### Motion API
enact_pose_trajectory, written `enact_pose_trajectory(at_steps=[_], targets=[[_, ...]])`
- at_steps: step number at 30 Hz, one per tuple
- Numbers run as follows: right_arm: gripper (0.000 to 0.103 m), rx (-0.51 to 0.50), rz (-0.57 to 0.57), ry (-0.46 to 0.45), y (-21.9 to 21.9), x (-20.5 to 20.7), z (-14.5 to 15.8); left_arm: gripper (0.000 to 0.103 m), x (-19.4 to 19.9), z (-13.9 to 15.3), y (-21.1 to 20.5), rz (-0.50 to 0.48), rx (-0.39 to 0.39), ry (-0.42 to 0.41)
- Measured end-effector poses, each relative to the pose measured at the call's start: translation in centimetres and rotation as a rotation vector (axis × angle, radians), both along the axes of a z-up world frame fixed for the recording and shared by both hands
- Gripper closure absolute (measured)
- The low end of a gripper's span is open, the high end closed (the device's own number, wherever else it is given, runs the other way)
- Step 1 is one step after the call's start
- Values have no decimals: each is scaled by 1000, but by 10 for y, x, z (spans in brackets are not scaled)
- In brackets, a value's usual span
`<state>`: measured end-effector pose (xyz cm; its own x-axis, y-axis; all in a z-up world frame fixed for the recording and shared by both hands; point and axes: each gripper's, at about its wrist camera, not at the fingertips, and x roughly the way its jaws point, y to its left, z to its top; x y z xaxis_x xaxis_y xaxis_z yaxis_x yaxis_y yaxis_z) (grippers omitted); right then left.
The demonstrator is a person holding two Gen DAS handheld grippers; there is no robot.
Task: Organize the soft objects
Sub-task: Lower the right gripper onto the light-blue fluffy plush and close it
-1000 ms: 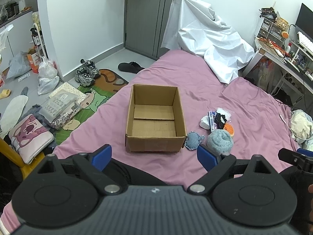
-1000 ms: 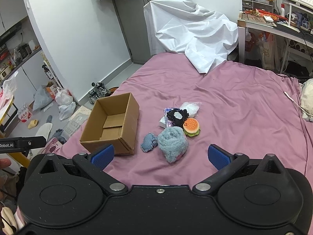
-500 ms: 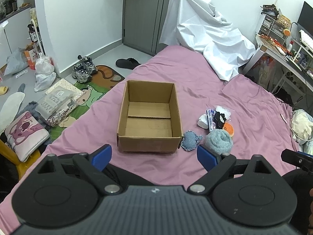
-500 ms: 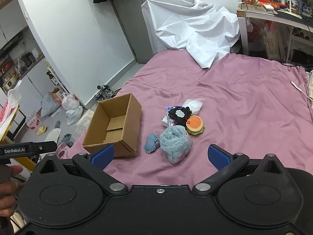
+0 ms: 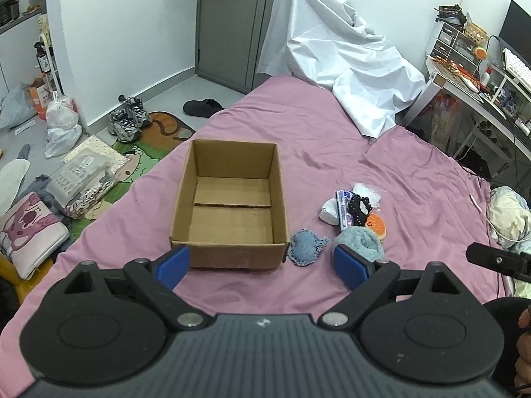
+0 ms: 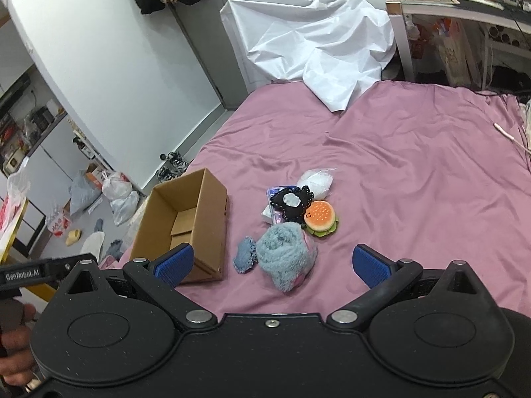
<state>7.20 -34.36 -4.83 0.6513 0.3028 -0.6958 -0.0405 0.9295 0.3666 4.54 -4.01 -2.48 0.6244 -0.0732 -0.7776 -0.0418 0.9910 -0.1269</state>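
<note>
An open, empty cardboard box [image 5: 232, 212] [image 6: 186, 225] sits on the pink bed. To its right lie a small blue plush [image 5: 307, 247] [image 6: 245, 254], a rolled light-blue fuzzy towel [image 5: 360, 238] [image 6: 285, 255], a burger toy [image 5: 376, 223] [image 6: 320, 216], a black lacy item [image 5: 359, 206] [image 6: 292, 203] and a white bag [image 6: 315, 179]. My left gripper [image 5: 262, 265] hangs open in front of the box's near wall with nothing between its fingers. My right gripper [image 6: 272, 265] is open too, with the towel lying ahead between its blue pads [image 6: 368, 264], untouched.
A crumpled white sheet [image 5: 338, 59] covers the head of the bed. A cluttered desk [image 5: 478, 76] stands to the right. On the floor at the left are shoes [image 5: 127, 121], bags [image 5: 61, 126] and a cartoon mat [image 5: 139, 156]. A person's hand [image 6: 15, 351] holds the other grip.
Both grippers have come closer to the bed and lower; box and soft items look larger. The right view has rolled, so the room now leans. Both pairs of jaws stayed wide.
</note>
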Motion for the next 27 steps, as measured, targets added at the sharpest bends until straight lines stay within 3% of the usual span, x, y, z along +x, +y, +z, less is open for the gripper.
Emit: enact_pose_trajectory(at_steps=[15,27], targets=[[0,120,-73,101,-22,38,-37,13,32,-25,-36,-31,-34,32],[11,176,-122,186,-28,68,-68,34,64,-56,-60,-34,-70,90]])
